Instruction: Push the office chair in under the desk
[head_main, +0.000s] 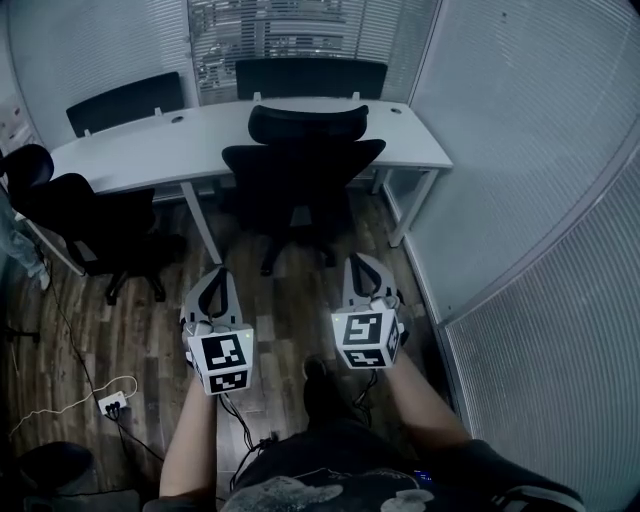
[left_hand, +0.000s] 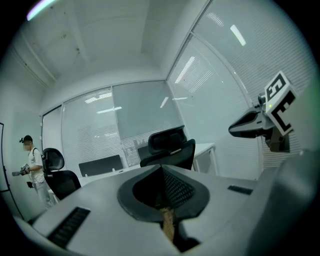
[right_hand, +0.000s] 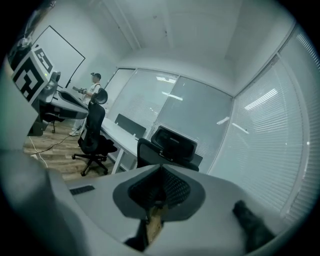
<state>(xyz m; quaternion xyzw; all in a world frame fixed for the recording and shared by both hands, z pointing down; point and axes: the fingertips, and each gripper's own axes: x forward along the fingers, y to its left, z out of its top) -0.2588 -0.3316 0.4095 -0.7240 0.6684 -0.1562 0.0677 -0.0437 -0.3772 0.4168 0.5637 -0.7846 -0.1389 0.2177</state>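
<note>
At the desk's near edge: the office chair (head_main: 300, 170) is standing with its back toward me, and its headrest is overlapping the white desk (head_main: 150, 150) top in the head view.
Hidden part: the backrest is covering the seat, so I am not able to tell how far the seat is reaching under the desk.
Chair base: only a few dark legs are showing on the wooden floor (head_main: 290, 300) just on my side of the desk. The casters are blending into the shadow, so I am not making them out.
Chair look: it is black and high-backed, with a separate curved headrest above a wide backrest.
Left gripper (head_main: 218, 285): I am holding it short of the desk, well apart from the chair. Its jaws are pressing together with nothing between them.
Right gripper (head_main: 362, 262): it is hovering on my side of the desk, also clear of the chair. Its jaws are meeting tip to tip and are empty.
Left end of the desk: a second black chair (head_main: 90, 215) is sitting there, its lower part fading into the dark.
Far side of the desk: two dark panels (head_main: 310, 75) are standing along the edge.
Floor short of the desk: a white power strip (head_main: 112, 404) is lying with its cable trailing.
</note>
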